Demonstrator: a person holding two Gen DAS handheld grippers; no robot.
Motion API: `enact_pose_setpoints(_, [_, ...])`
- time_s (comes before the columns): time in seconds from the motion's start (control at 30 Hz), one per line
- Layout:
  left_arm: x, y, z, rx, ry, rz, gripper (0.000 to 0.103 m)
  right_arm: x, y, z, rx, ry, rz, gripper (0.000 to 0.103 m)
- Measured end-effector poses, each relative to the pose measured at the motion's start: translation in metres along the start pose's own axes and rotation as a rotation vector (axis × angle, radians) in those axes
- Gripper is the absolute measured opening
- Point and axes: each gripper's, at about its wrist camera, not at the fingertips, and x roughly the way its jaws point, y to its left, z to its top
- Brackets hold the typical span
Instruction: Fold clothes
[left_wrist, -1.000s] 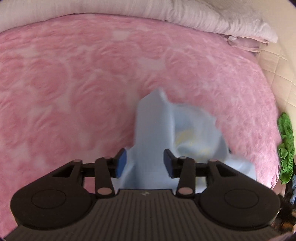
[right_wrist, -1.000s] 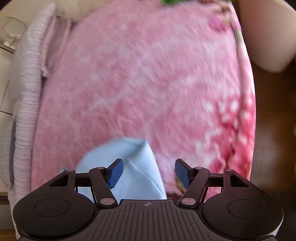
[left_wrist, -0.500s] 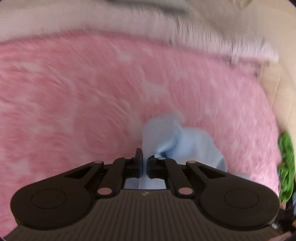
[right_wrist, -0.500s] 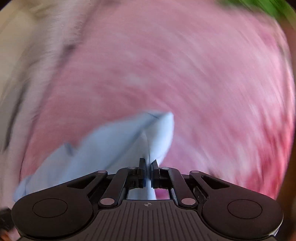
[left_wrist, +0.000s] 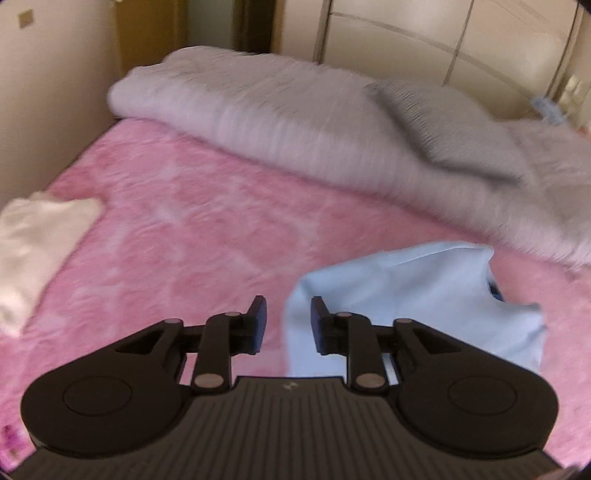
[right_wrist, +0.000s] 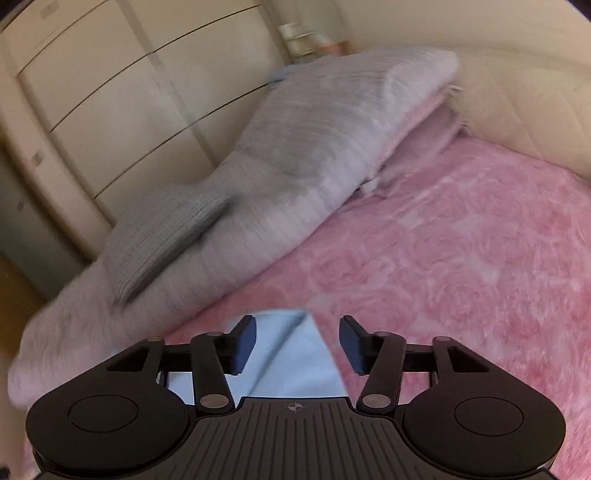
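1. One light blue garment (left_wrist: 413, 299) lying on the pink bedspread (left_wrist: 192, 236), just short of the rolled grey blanket (left_wrist: 280, 122); doubled over in part, by the look of the crease, but still loose and uneven.
2. Left gripper (left_wrist: 285, 325): fingers opening, nothing pinched, cloth edge just beside the right finger.
3. Right gripper (right_wrist: 297, 345): fingers opening wide, cloth below, not clamped.
4. Probably left: further folds, smoothing.
5. Pale cloth (left_wrist: 33, 243) at the far left; folded or not, impossible to tell.
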Motion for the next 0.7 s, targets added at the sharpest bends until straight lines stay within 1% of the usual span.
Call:
enact_pose_setpoints(0.03, [0.001, 0.0, -0.013, 0.015, 0.019, 0.016, 0.022, 0.0, 0.003, -0.016, -0.053, 0.043, 0.013, 0.055])
enact_pose_setpoints(0.07, [0.002, -0.003, -0.03, 0.031, 0.053, 0.015, 0.022, 0.0, 0.005, -0.032, -0.106, 0.086, 0.025, 0.055])
enact_pose_setpoints(0.13, [0.007, -0.012, -0.062, 0.059, 0.122, -0.01, 0.022, 0.0, 0.011, -0.069, -0.226, 0.175, 0.045, 0.055])
enact_pose_setpoints(0.2, [0.012, -0.024, -0.096, 0.081, 0.185, -0.029, 0.022, -0.001, 0.021, -0.118, -0.39, 0.271, 0.055, 0.055])
enact_pose_setpoints(0.3, [0.021, -0.036, -0.139, 0.082, 0.255, -0.078, 0.022, 0.0, 0.035, -0.184, -0.648, 0.357, 0.112, 0.055])
enact_pose_setpoints(0.33, [0.024, -0.038, -0.151, 0.078, 0.271, -0.099, 0.022, 0.002, 0.04, -0.203, -0.736, 0.368, 0.132, 0.055])
enact_pose_setpoints(0.4, [0.03, -0.042, -0.171, 0.073, 0.295, -0.136, 0.022, 0.006, 0.052, -0.236, -0.904, 0.355, 0.167, 0.055])
enact_pose_setpoints(0.53, [0.052, -0.044, -0.184, 0.082, 0.283, -0.169, 0.022, 0.026, 0.065, -0.284, -1.133, 0.275, 0.214, 0.055])
enact_pose_setpoints(0.63, [0.063, -0.044, -0.186, 0.096, 0.274, -0.173, 0.022, 0.046, 0.071, -0.312, -1.286, 0.186, 0.209, 0.055])
enact_pose_setpoints(0.7, [0.071, -0.043, -0.187, 0.095, 0.28, -0.175, 0.022, 0.066, 0.071, -0.323, -1.372, 0.14, 0.196, 0.055])
